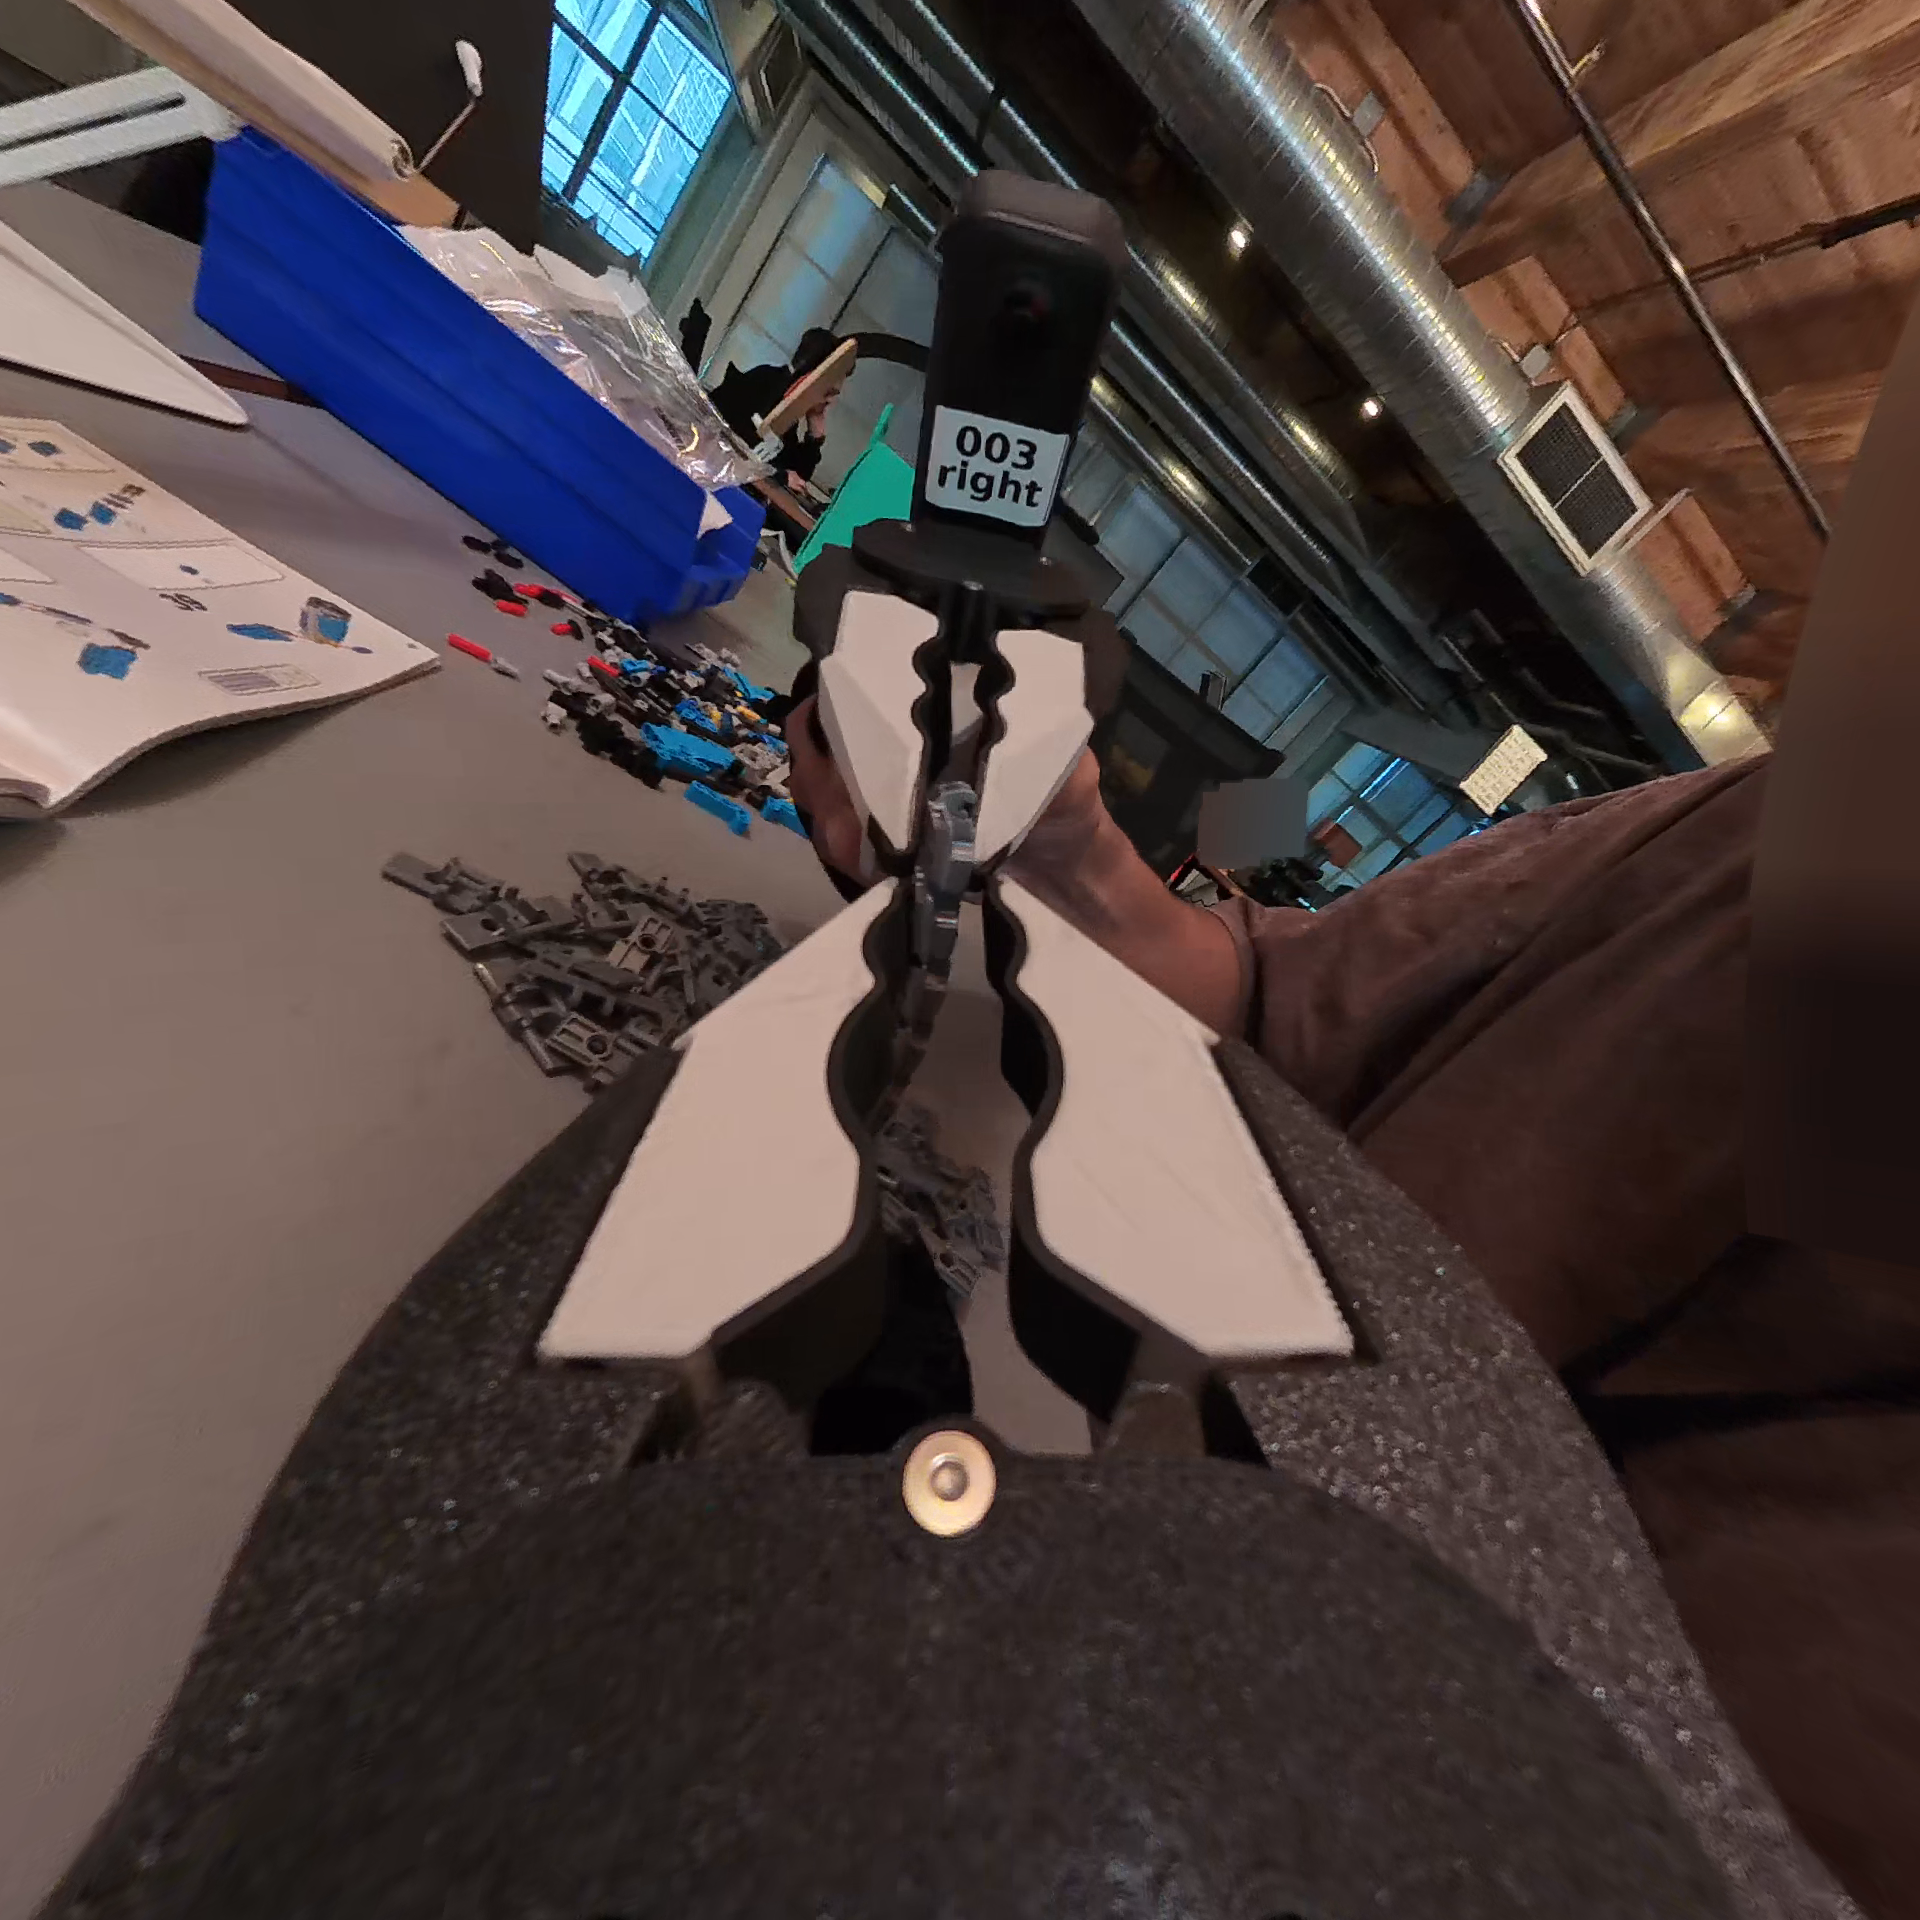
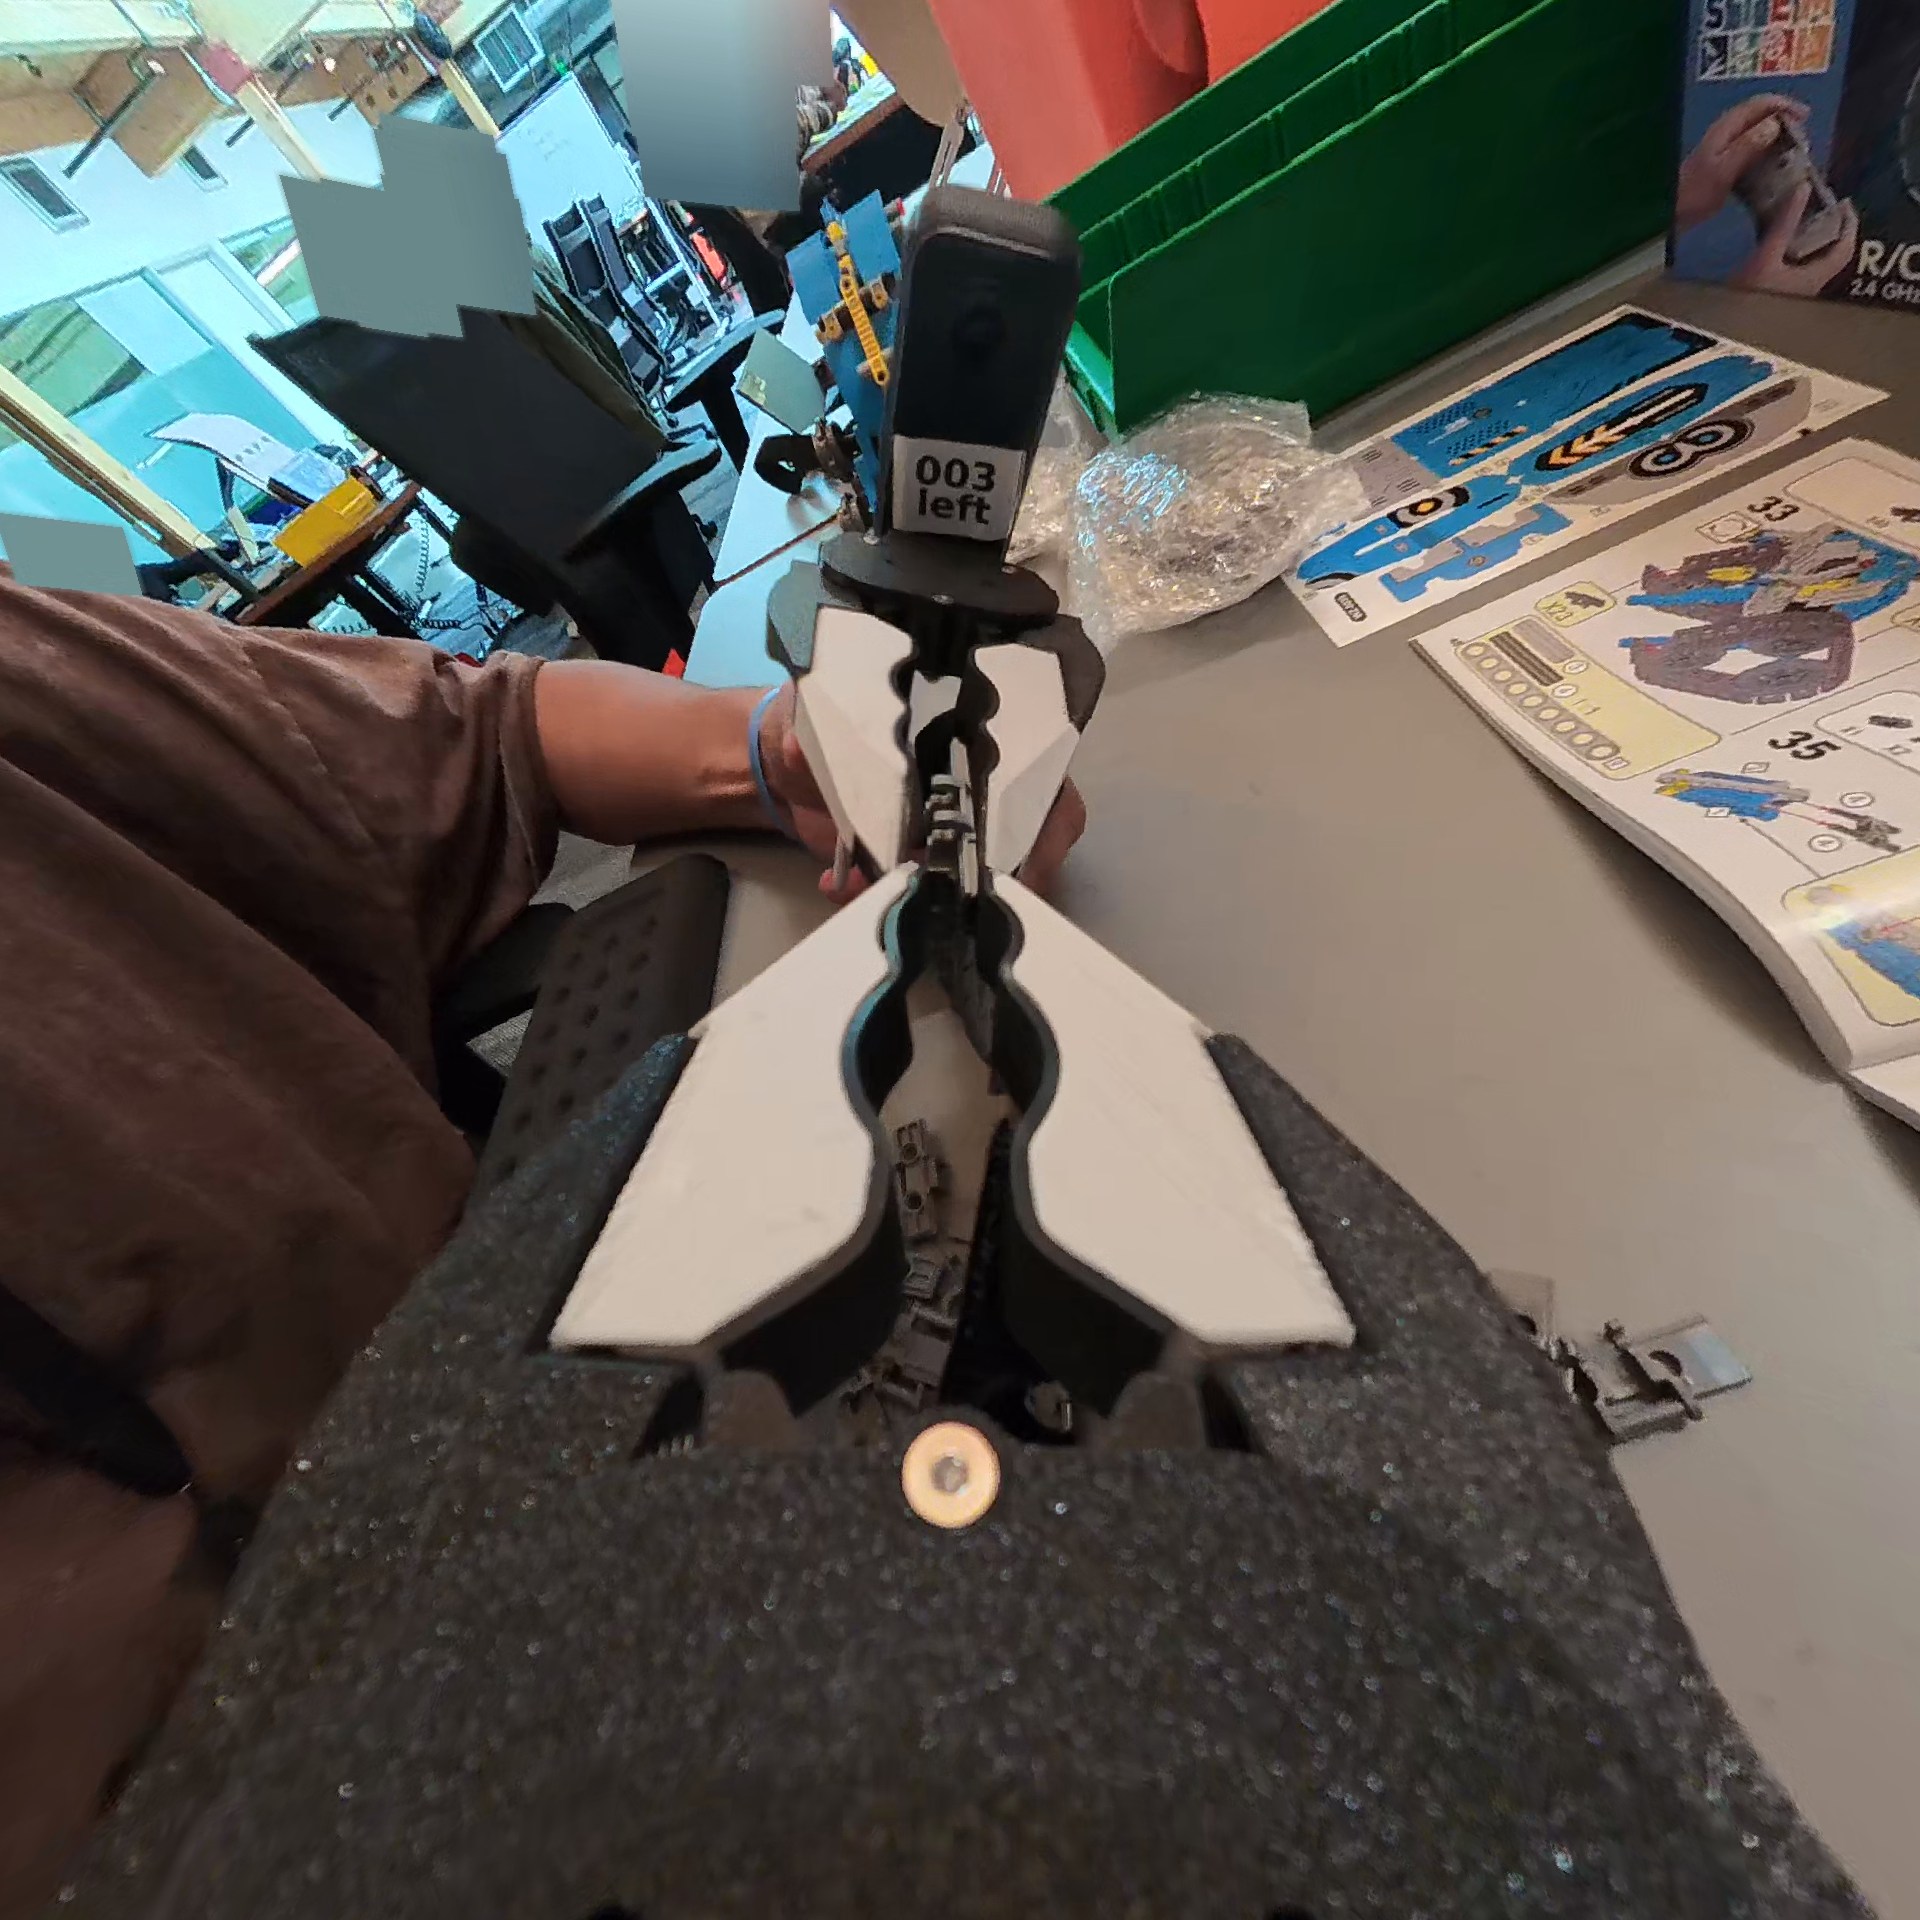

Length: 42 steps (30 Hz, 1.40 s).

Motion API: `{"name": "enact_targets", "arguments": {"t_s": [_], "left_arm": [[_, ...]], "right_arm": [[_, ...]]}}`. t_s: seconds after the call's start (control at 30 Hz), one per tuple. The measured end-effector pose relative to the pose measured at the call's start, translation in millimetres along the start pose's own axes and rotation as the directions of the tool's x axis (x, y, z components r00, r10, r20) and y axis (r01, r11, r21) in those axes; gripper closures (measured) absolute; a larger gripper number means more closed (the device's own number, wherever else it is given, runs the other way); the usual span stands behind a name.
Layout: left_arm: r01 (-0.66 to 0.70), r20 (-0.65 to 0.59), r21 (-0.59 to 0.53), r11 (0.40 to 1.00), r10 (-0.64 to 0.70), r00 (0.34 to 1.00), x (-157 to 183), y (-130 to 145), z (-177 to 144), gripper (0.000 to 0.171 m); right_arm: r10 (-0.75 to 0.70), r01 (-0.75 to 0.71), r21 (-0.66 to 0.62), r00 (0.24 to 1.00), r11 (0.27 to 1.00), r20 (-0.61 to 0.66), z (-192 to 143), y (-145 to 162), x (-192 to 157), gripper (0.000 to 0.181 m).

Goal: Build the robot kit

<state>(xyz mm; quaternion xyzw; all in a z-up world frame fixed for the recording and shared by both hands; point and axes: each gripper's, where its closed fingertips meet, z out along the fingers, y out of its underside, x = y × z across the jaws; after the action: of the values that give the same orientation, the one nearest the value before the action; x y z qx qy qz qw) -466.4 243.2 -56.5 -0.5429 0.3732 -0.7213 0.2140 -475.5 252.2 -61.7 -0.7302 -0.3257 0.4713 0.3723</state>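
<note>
Left gripper (image 1: pixel 940 894): clenched on a strip of grey track links (image 1: pixel 928 971), which is pinched at the fingertips and hangs back between the white fingers (image 1: pixel 727 1122).
Right gripper (image 2: pixel 951 883): clenched on the same strip (image 2: pixel 951 821) from the opposite side, tip to tip with the left gripper; seen in the left wrist view (image 1: pixel 951 831) facing the camera.
Grey table (image 1: pixel 260 1039): the surface below both grippers.
Grey parts pile (image 1: pixel 582 956): lying left of the left gripper, near it.
Blue and black parts (image 1: pixel 665 707): scattered farther off, beside a blue bin (image 1: pixel 447 416).
Instruction booklet (image 2: pixel 1704 727): lying open on the right, well apart from the grippers.
Green bin (image 2: pixel 1351 208): at the far right.
</note>
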Motion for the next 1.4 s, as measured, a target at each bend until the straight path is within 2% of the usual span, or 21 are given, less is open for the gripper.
{"name": "enact_targets", "arguments": {"t_s": [0.17,0.3,0.47,0.5,0.6,0.67,0.77,0.83,0.93,1.0,1.17,1.3,1.37,1.4], "left_arm": [[0.042,-0.06,-0.001,0.999,-0.042,0.997,6.5,0.6,-2.3,0.163],[0.009,-0.053,0.001,1.0,-0.009,0.999,7.9,2.2,-2.4,0.165],[-0.197,0.07,-0.085,0.977,0.203,0.977,1.7,11.9,1.4,0.166],[-0.221,0.088,-0.113,0.969,0.232,0.969,0.0,14.6,1.5,0.166],[-0.213,0.089,-0.092,0.973,0.221,0.971,1.3,10.8,1.3,0.166],[-0.169,0.07,-0.057,0.984,0.173,0.982,0.4,5.5,-0.3,0.165],[-0.105,0.029,-0.017,0.994,0.106,0.994,1.8,-0.1,-1.9,0.164],[-0.1,0.013,-0.01,0.995,0.1,0.995,4.3,-0.4,-1.8,0.164],[-0.08,0.01,0.012,0.997,0.08,0.997,3.1,-3.6,-4.2,0.165],[-0.049,0.011,0.038,0.998,0.048,0.999,-0.3,-8.7,-8.3,0.165],[0.0,-0.014,0.076,0.997,0.002,1.0,-2.0,-14.7,-12.6,0.165],[0.005,-0.043,0.058,0.998,-0.002,0.999,2.4,-10.9,-9.3,0.165],[0.002,-0.05,0.052,0.999,0.0,0.999,4.1,-9.2,-7.5,0.165],[0.004,-0.051,0.052,0.999,-0.001,0.999,4.3,-9.0,-7.0,0.165]], "right_arm": [[-0.026,0.027,-0.019,0.999,0.999,0.03,1.9,-0.3,-6.9,0.174],[0.088,-0.088,0.002,0.992,0.996,0.087,2.2,0.2,-10.7,0.175],[0.315,-0.322,-0.002,0.926,0.947,0.206,0.1,9.2,-7.8,0.175],[0.32,-0.326,-0.002,0.927,0.945,0.197,0.4,12.1,-6.0,0.174],[0.27,-0.276,0.014,0.947,0.961,0.175,-0.1,8.2,-7.3,0.174],[0.233,-0.241,0.051,0.963,0.969,0.134,0.6,2.7,-3.5,0.173],[0.196,-0.211,0.103,0.971,0.972,0.137,0.8,-4.2,-2.0,0.173],[0.158,-0.173,0.122,0.98,0.977,0.121,0.6,-5.2,0.0,0.163],[0.115,-0.138,0.169,0.984,0.976,0.135,-4.6,-12.1,-2.5,0.163],[0.135,-0.171,0.235,0.977,0.957,0.163,-15.0,-23.0,-1.2,0.164],[0.145,-0.171,0.177,0.978,0.969,0.148,-8.7,-12.3,1.8,0.164],[0.13,-0.154,0.169,0.981,0.974,0.144,1.7,-12.3,-2.9,0.166],[0.148,-0.178,0.182,0.975,0.967,0.164,0.6,-14.3,-3.5,0.178],[0.162,-0.194,0.182,0.971,0.964,0.177,-0.1,-14.2,-3.7,0.178]]}}
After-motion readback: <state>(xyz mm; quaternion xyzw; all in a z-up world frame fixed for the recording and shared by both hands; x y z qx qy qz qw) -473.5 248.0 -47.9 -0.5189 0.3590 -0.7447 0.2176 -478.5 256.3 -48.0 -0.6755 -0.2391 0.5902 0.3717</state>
